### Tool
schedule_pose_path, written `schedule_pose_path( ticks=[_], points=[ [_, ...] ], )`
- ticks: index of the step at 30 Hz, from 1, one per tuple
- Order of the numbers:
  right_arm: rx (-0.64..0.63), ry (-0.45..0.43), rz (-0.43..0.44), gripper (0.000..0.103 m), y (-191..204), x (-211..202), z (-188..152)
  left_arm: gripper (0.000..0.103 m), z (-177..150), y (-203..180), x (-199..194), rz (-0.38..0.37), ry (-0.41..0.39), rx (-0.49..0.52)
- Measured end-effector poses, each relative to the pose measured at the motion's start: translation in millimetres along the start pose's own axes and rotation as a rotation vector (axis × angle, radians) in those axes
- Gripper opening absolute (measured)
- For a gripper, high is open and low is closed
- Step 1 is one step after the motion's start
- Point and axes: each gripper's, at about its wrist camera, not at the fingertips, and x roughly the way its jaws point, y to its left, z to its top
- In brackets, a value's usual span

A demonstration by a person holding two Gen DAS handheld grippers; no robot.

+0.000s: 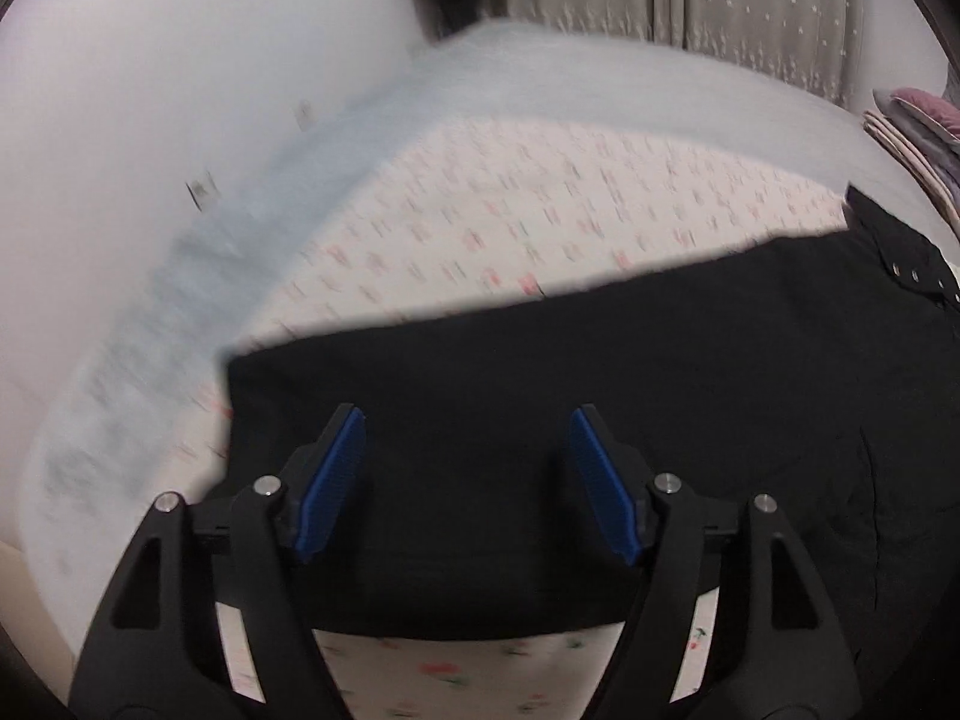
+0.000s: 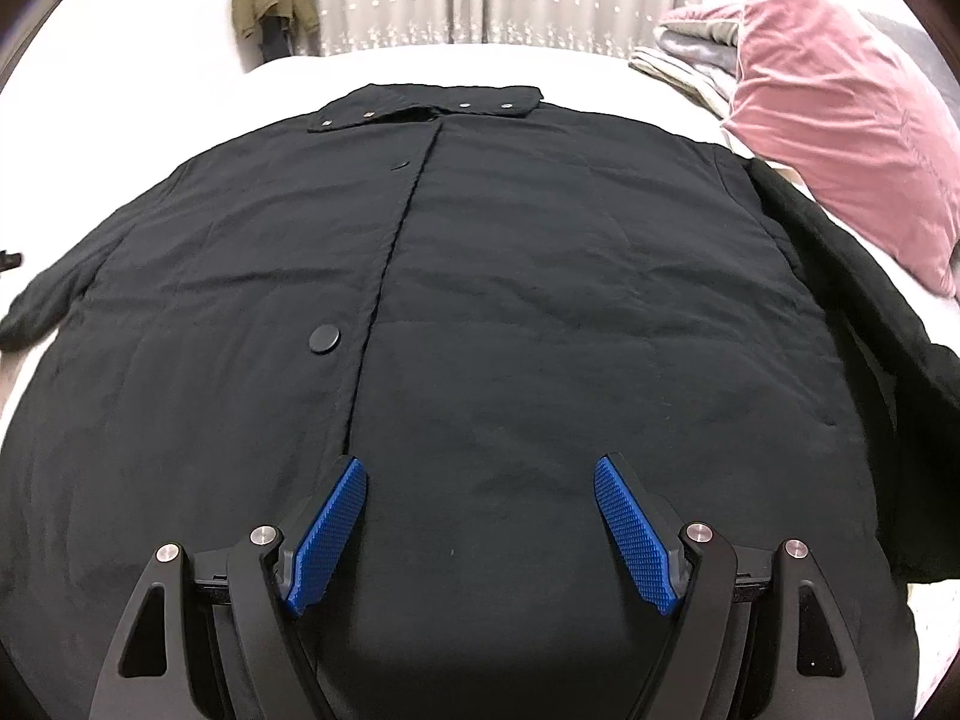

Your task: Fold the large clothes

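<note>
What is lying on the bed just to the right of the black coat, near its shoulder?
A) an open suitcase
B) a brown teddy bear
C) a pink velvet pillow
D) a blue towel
C: in the right wrist view a pink velvet pillow lies on the bed beside the right shoulder of the black coat, with folded grey bedding behind it.

We find the bed (image 1: 510,198) motion-blurred in the left view; the coat's (image 2: 480,300) hem is cut off below.
</note>
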Motion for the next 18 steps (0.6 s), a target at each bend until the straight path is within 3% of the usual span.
schedule_pose_path(
  ticks=[2,4,5,10,15,18],
  points=[
    [0.000,0.000,0.005,0.080,-2,-1,-1,0.075,-20,6,30,0.031,0.076,-0.046],
    [0.016,0.004,0.007,0.080,-8,-2,-1,0.083,-36,21,32,-0.001,-0.013,-0.108],
    [0.022,0.005,0.004,0.080,-11,-3,-1,0.087,-43,28,27,0.041,-0.038,-0.112],
    [0.064,-0.005,-0.044,0.080,-31,-8,1,0.091,-56,32,-3,0.148,-0.004,-0.111],
    [0.062,-0.123,-0.142,0.080,-37,-42,7,0.091,-67,3,-73,0.012,-0.035,-0.130],
    [0.070,-0.103,-0.136,0.080,-46,-48,9,0.093,-79,-28,-117,-0.119,-0.017,-0.117]
  ],
)
